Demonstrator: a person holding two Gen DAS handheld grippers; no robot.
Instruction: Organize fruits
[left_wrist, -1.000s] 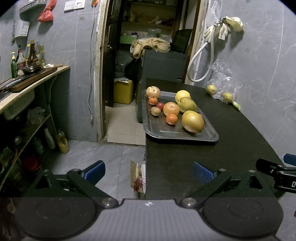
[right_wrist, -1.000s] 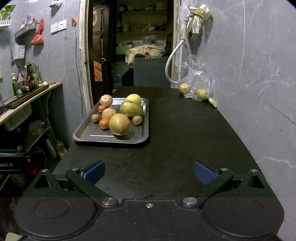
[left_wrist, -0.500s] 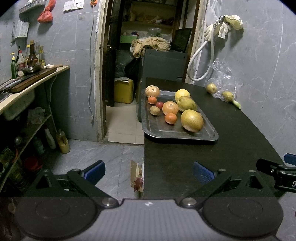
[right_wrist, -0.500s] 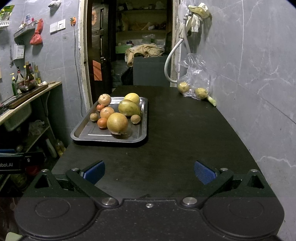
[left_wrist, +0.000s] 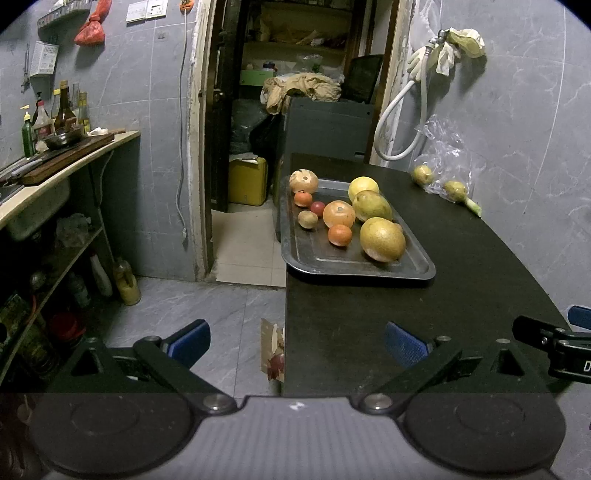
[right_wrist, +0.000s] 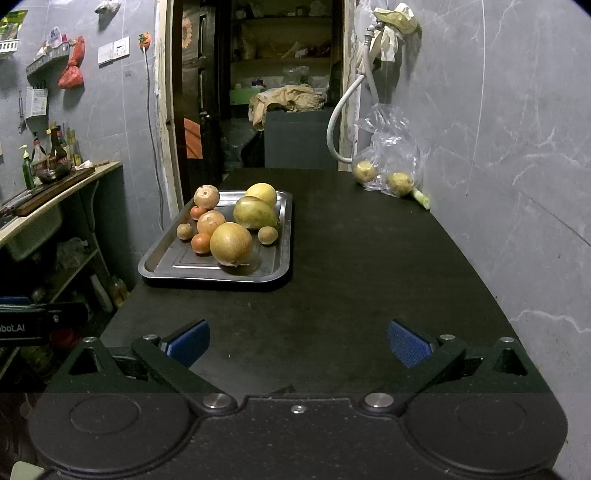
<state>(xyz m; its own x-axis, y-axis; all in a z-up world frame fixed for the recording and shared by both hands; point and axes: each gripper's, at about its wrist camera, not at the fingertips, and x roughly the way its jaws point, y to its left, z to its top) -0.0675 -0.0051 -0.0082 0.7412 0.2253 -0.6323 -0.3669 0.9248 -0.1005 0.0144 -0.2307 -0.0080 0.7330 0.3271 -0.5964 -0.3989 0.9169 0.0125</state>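
Over the matte black tabletop (right_wrist: 369, 266), both grippers' jaws gape wide, holding nothing; round fruits (right_wrist: 231, 243) fill a shiny metal tray (right_wrist: 207, 269).

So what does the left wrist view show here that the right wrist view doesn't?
Only the left wrist view shows the floor beside the table, the yellow can in the doorway and the right claw's tip. Only the right wrist view shows the small brown fruit behind the big round one, and the left claw's body at its left edge. Both show the tray of fruit, the plastic bag by the wall, and open, empty claws.
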